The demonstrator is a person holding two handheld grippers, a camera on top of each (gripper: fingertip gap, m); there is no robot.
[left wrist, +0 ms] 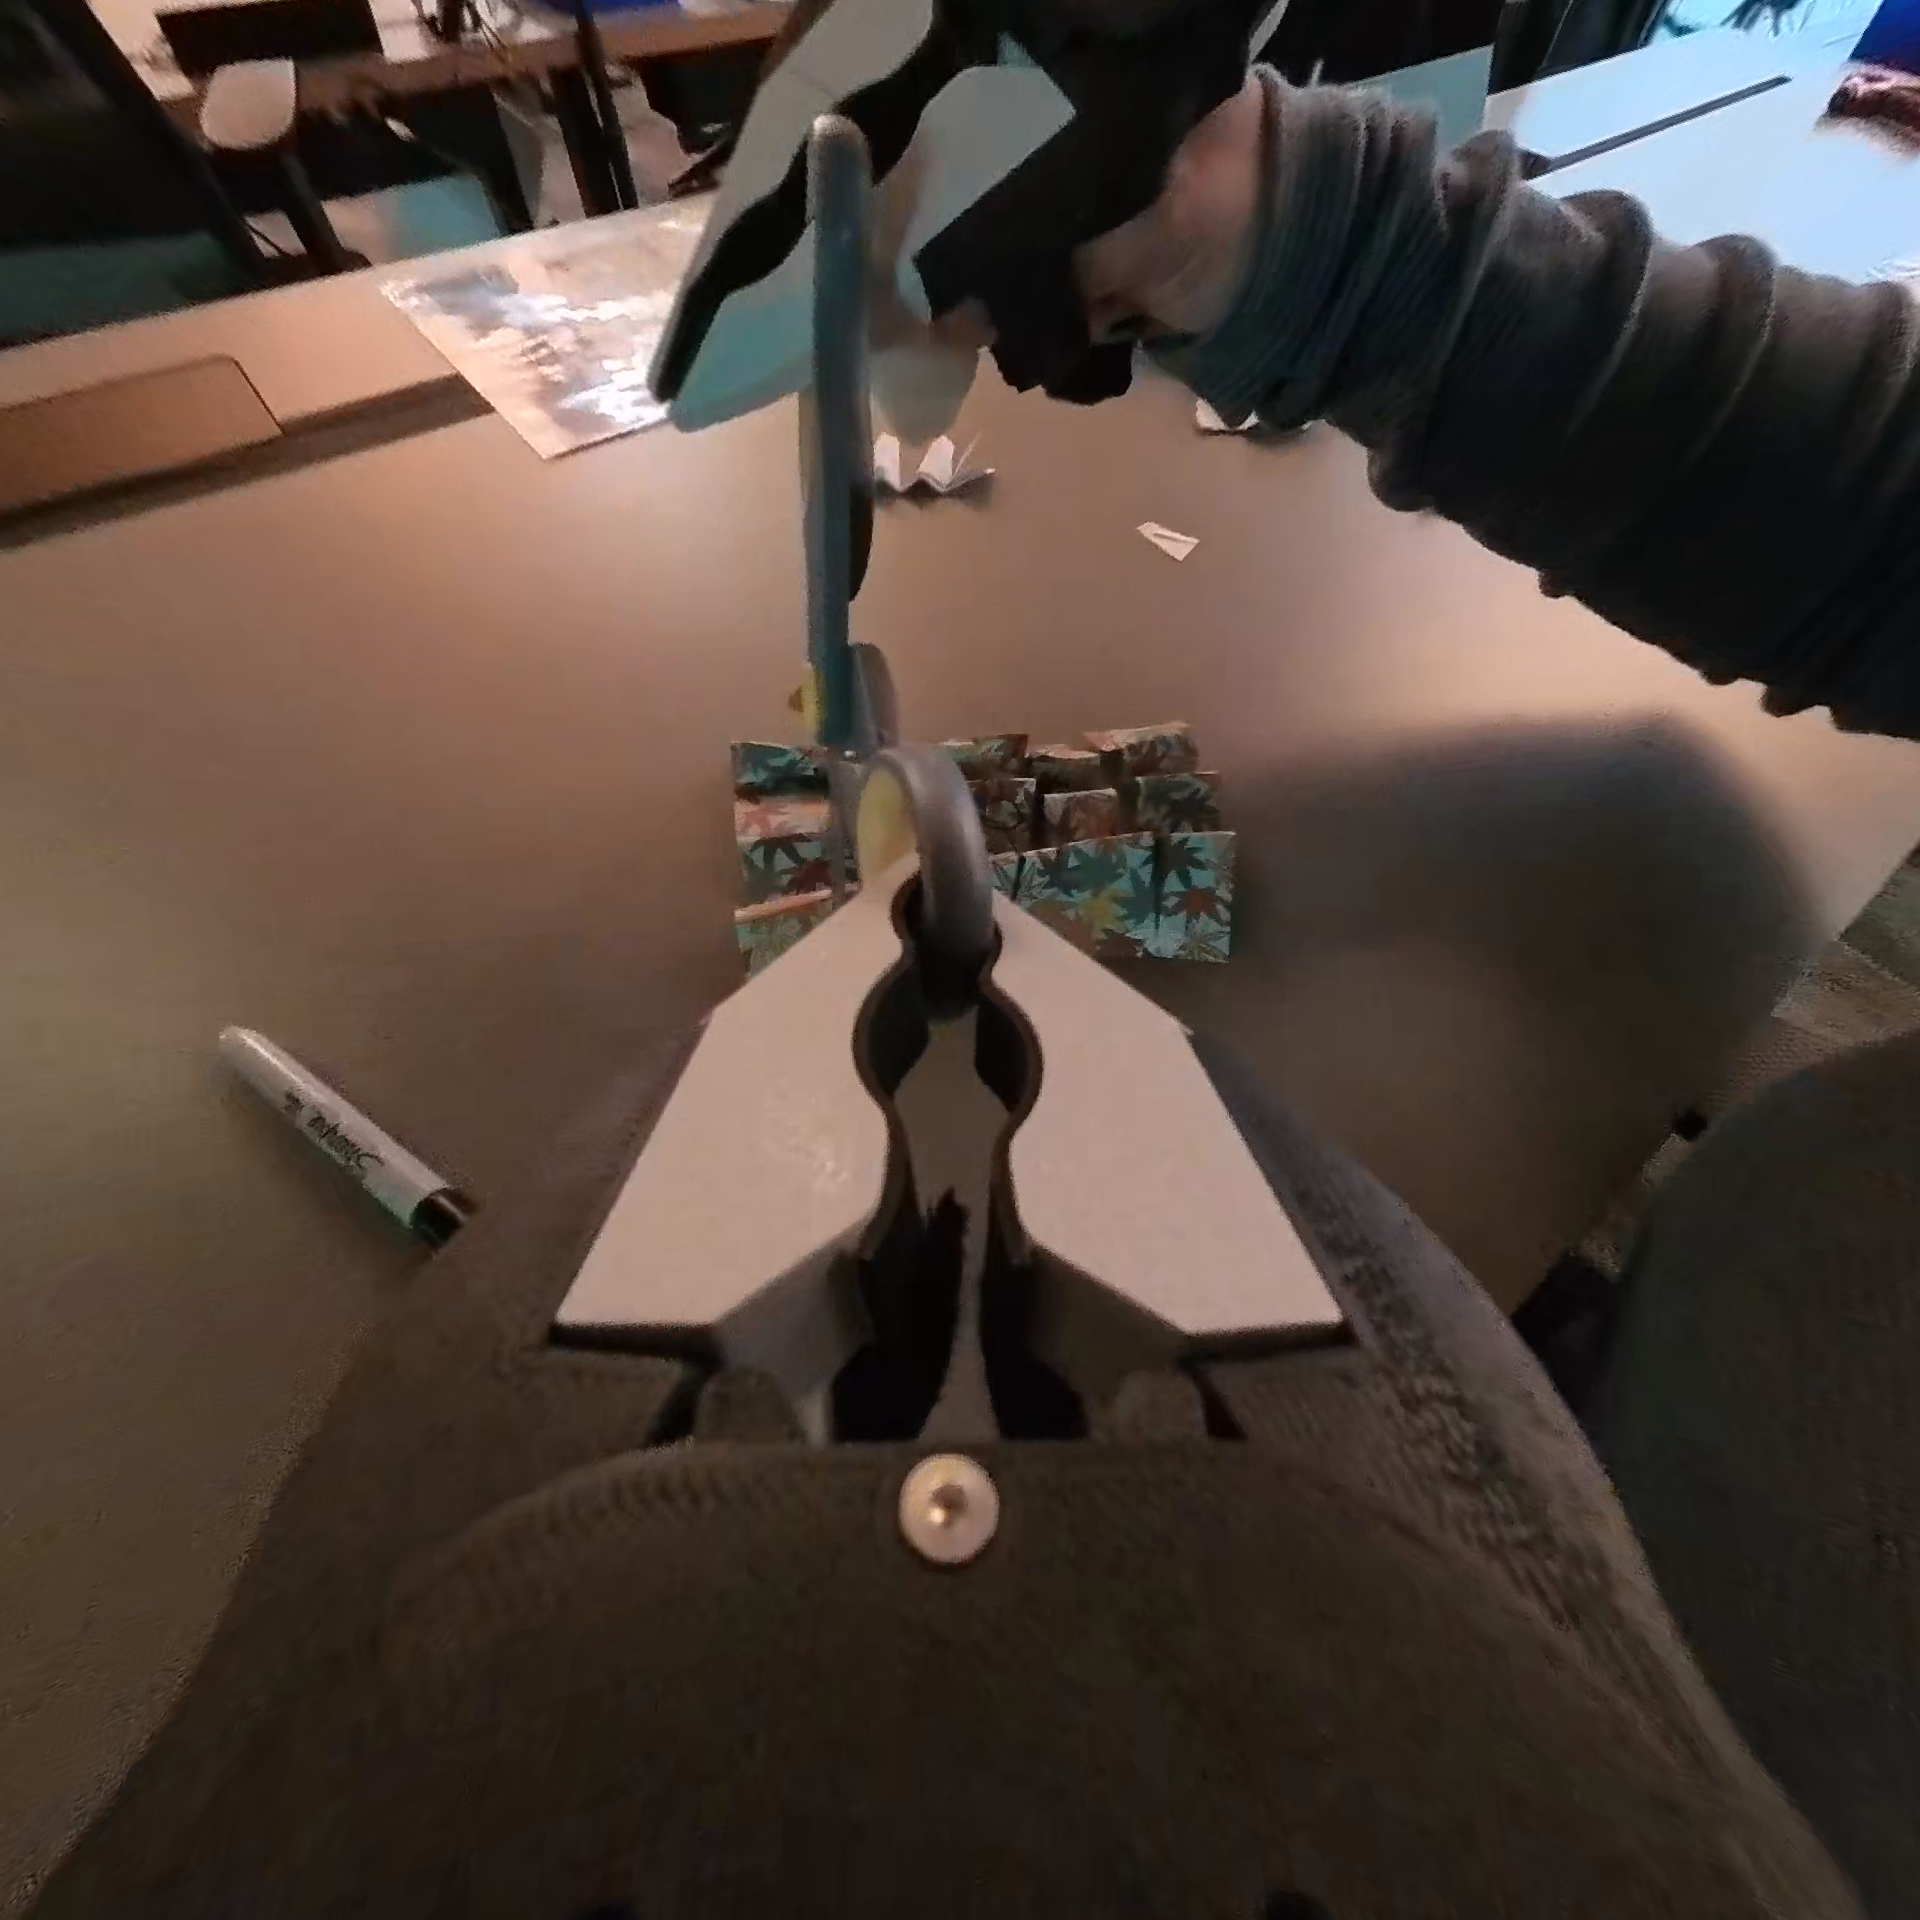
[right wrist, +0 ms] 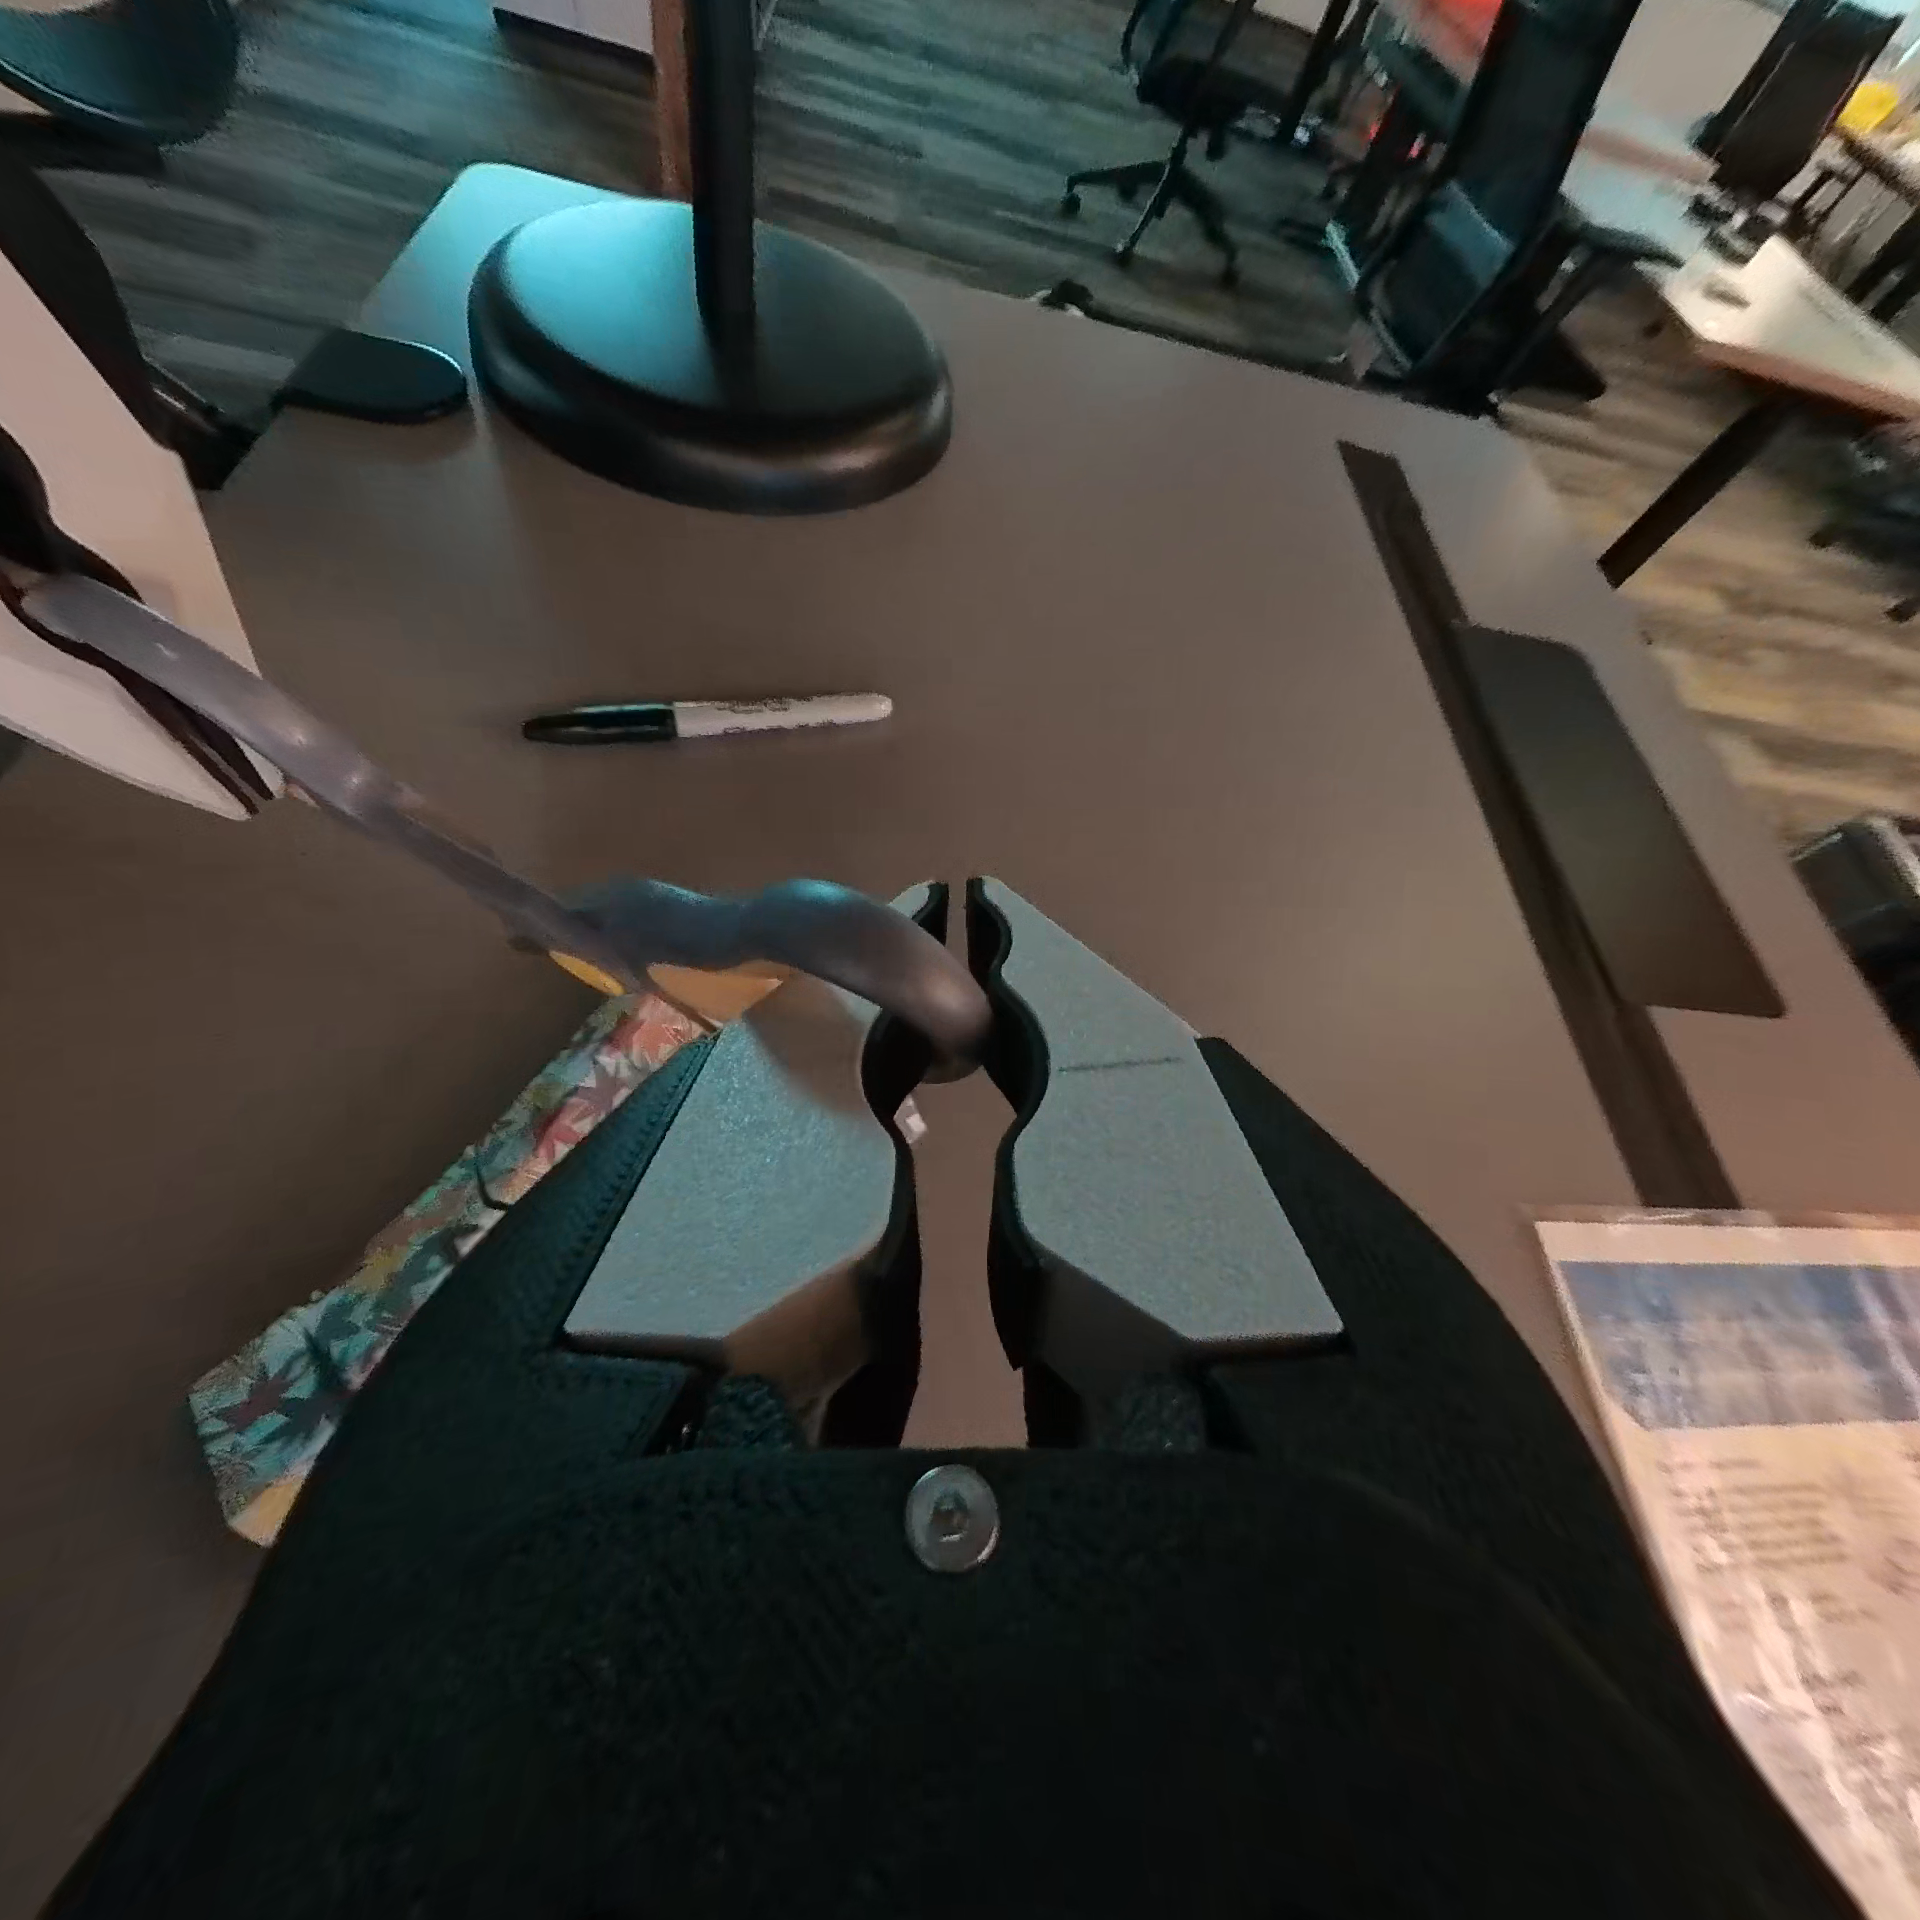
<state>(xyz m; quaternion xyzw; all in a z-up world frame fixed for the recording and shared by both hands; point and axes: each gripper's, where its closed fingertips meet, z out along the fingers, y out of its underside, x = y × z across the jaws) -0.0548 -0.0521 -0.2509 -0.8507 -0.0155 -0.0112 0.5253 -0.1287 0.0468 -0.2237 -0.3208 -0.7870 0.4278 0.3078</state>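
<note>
Both claws grip one pair of scissors (left wrist: 836,436) above the brown table (left wrist: 416,727).

Left claw (left wrist: 940,935) — clenched on a grey handle loop; the loop sits in the notch between its pads. Right claw (right wrist: 951,997) — likewise clenched on a grey handle loop, pads pressed to it, tips nearly meeting beyond it. In the right wrist view the left claw's white fingers show at the left edge, holding the other end of the scissors.

Under the scissors: a leaf-patterned paper (left wrist: 1122,883), folded into rows with slits, lying flat on the table. A marker (left wrist: 332,1132) lies left of the left claw, well apart. Farther off: small white paper scraps (left wrist: 935,468), a printed sheet (left wrist: 540,332), a black lamp base (right wrist: 707,364).
</note>
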